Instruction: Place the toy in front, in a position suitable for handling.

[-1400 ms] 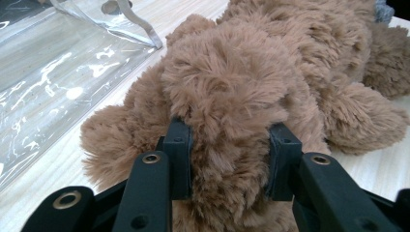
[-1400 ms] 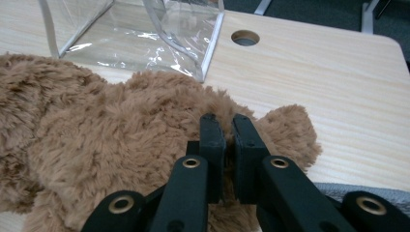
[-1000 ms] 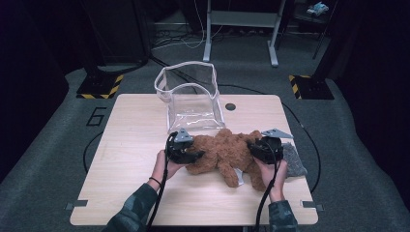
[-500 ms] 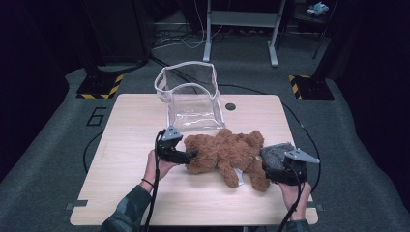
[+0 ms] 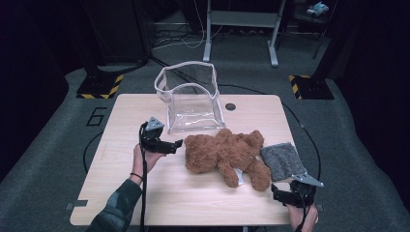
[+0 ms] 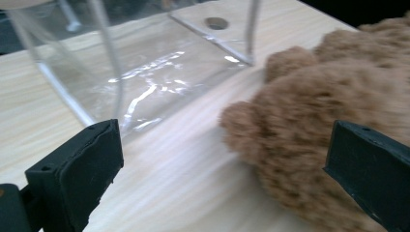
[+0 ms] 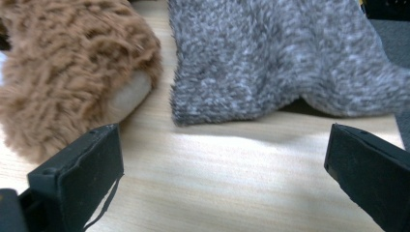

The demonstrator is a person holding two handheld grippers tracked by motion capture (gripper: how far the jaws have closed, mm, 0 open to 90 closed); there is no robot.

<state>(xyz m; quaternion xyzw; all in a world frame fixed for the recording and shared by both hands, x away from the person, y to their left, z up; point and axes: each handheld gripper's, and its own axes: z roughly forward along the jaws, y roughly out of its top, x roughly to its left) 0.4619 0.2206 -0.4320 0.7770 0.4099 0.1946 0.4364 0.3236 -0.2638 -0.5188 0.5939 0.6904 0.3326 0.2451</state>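
My left hand-held gripper [image 5: 178,143] jaws wide, teddy bear [image 5: 225,153] just ahead, long axis running away rightward. My right hand-held gripper [image 5: 276,193] wide, farther off, facing grey cloth [image 5: 282,160].

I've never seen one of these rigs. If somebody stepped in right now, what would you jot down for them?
Left gripper: open, empty, on the table, jaws aimed at the brown teddy bear, close to it.
Right gripper: open, empty, at the table's near right edge, facing the grey fuzzy cloth.
Teddy bear lies in the table's middle, in front of the clear plastic bag, which stands open. The cloth lies beside the bear's foot.
Done: nothing is in the bag.
Left: probably grasp the bear and get it into the bag; perhaps the cloth too.
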